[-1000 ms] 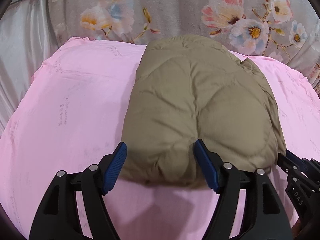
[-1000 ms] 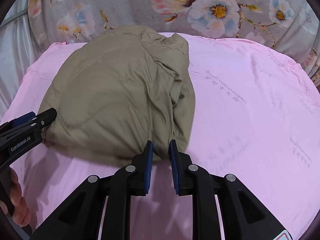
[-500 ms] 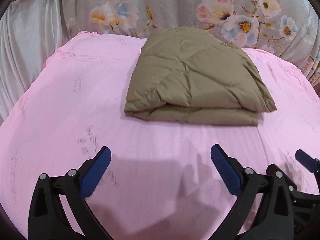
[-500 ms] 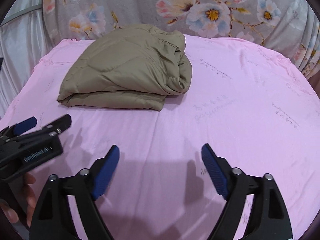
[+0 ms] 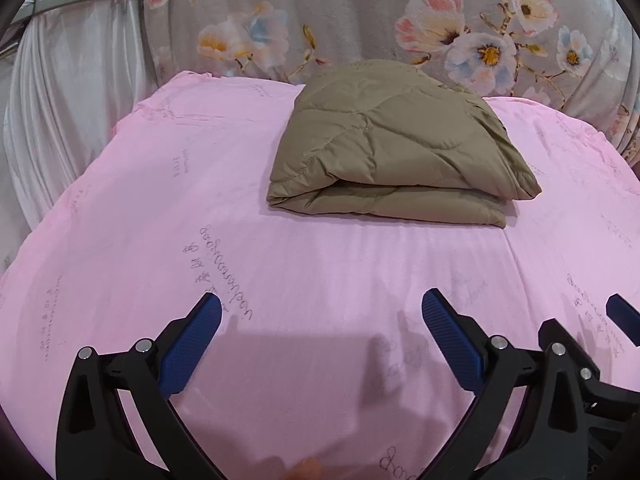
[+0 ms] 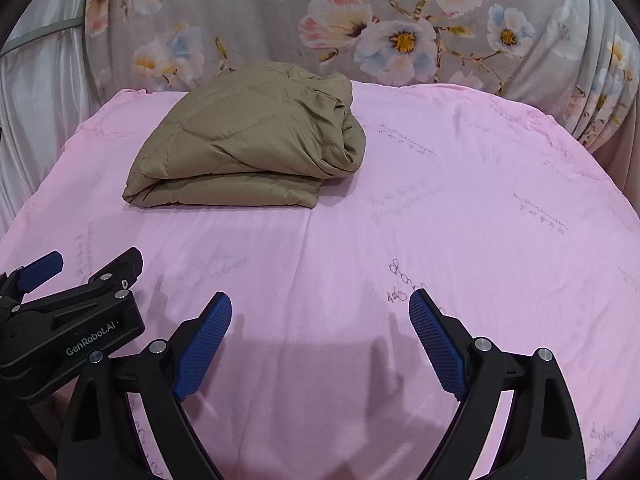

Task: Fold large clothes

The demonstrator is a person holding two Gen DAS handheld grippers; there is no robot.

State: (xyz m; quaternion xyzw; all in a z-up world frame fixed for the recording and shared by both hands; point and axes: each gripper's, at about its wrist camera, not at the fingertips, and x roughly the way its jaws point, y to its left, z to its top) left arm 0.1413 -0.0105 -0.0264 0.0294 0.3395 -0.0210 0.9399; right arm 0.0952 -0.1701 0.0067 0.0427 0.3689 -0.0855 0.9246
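A khaki quilted jacket (image 5: 396, 148) lies folded into a thick rectangle on the pink sheet (image 5: 320, 280), toward the far edge; the right wrist view has the jacket (image 6: 248, 144) at centre left, its bunched end to the right. My left gripper (image 5: 320, 312) stands open over bare sheet, well short of the jacket, nothing between its blue pads. My right gripper (image 6: 320, 312) is open too and holds nothing. The left gripper (image 6: 76, 268) also shows at the lower left of the right wrist view.
A grey floral cloth (image 5: 360, 20) hangs behind the sheet's far edge. White satin drapes (image 5: 68, 92) fall on the left, with a grey bar (image 5: 80, 0) across them. Pink sheet stretches right of the jacket (image 6: 480, 200).
Both grippers let go of the jacket's near edge, opened wide and pulled back toward me. The jacket settled flat and now lies farther away.
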